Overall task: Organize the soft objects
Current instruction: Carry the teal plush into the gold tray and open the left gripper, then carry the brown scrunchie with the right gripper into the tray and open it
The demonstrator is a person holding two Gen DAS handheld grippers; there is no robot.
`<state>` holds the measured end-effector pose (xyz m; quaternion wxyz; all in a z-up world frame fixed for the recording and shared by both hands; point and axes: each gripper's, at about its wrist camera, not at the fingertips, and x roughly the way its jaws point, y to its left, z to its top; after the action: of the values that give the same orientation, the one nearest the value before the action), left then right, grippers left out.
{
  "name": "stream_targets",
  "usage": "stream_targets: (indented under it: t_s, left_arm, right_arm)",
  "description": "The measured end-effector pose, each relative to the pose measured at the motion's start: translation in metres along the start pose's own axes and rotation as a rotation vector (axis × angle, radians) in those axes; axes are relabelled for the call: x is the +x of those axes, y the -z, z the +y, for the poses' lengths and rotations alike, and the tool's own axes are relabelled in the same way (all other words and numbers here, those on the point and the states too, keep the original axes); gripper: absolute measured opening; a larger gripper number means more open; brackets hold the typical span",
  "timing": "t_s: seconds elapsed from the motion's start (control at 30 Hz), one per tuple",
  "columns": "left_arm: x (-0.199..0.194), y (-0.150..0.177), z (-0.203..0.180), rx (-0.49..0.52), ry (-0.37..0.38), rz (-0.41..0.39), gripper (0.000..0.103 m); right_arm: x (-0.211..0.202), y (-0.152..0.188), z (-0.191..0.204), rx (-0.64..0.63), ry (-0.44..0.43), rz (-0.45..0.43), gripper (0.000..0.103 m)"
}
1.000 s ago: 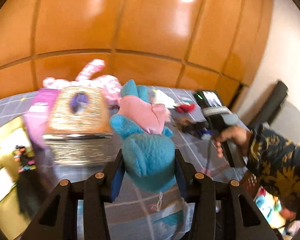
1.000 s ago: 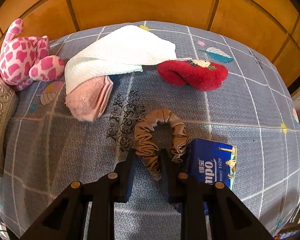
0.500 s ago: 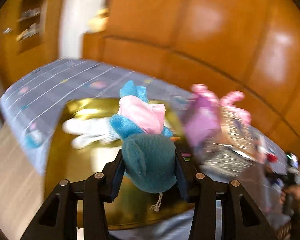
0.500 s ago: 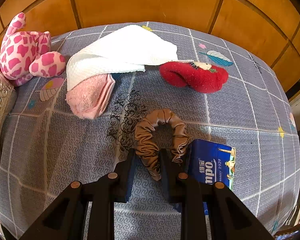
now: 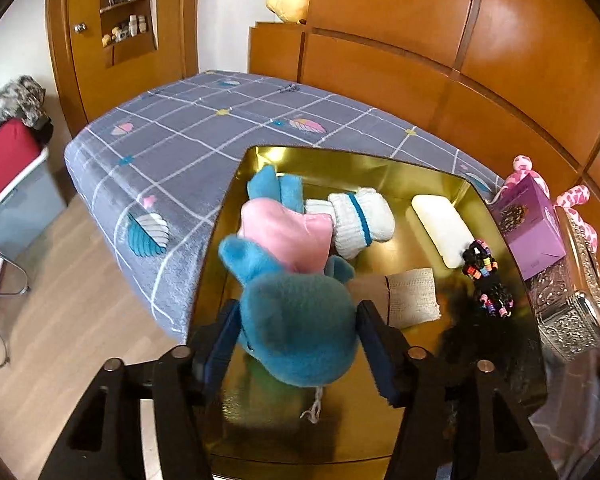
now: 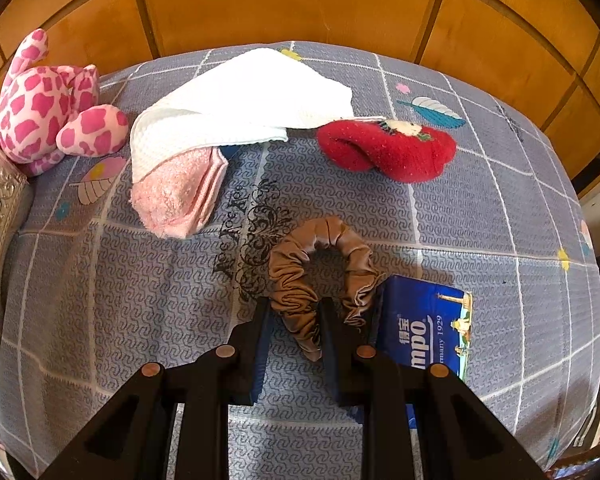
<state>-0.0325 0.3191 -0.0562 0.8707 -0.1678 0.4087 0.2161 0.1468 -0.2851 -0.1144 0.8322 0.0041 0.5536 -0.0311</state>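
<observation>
Down at the bottom of the left wrist view, the left gripper (image 5: 298,344) clamps one blue plush toy (image 5: 296,320) by its head, the toy's pink-clad body reaching up toward frame centre over the gold tray (image 5: 500,280). Four things lie on the tray to the right of the toy — one rolled white sock (image 5: 360,220) with a blue stripe, one white pad (image 5: 442,230), one beige cloth (image 5: 414,296), and one black beaded hair tie (image 5: 486,280). The tray's left half, lower centre of the frame, shows bare gold. Its near edge hangs past the edge of the grey checked bedspread (image 5: 188,132), whose upper-left stretch lies open. One purple box (image 5: 532,224) and one silver embossed box (image 5: 572,312) stand just beside the tray's right edge.

At the bottom centre of the right wrist view, the right gripper (image 6: 294,320) is narrowly closed on one limb of a single brown scrunchie (image 6: 320,264). One blue tissue pack (image 6: 424,324) lies just right of it. Further up lie one white towel (image 6: 240,100) overlapping one pink cloth (image 6: 180,192), one red plush piece (image 6: 388,148) at upper right, and one pink spotted plush (image 6: 48,104) at upper left. Bare bedspread fills the lower left.
</observation>
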Motion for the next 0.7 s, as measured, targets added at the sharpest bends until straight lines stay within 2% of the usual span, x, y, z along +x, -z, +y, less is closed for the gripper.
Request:
stream_targets:
  t_s: [0.1, 0.2, 0.3, 0.37, 0.5, 0.7]
  left_arm:
    - [-0.01, -0.006, -0.002, 0.01, -0.04, -0.042, 0.071]
    - [-0.029, -0.009, -0.004, 0.023, -0.065, -0.111, 0.084]
    - [-0.045, -0.009, -0.011, 0.038, -0.055, -0.17, 0.093]
    - [-0.054, -0.008, -0.017, 0.048, -0.047, -0.2, 0.103]
    - [-0.062, -0.007, -0.031, 0.092, -0.038, -0.227, 0.103]
    - [-0.064, 0.002, -0.051, 0.146, 0.007, -0.211, 0.103]
  right_arm:
    - [0.0, 0.0, 0.001, -0.004, 0.005, -0.001, 0.022]
    - [0.0, -0.001, -0.001, -0.005, 0.007, -0.002, 0.022]
    - [0.0, -0.001, -0.001, -0.018, 0.016, -0.009, 0.022]
    - [0.0, -0.001, 0.002, -0.032, 0.028, -0.015, 0.022]
    - [-0.002, 0.002, 0.007, -0.042, 0.038, -0.02, 0.022]
    - [-0.004, 0.002, 0.008, -0.049, 0.051, -0.024, 0.022]
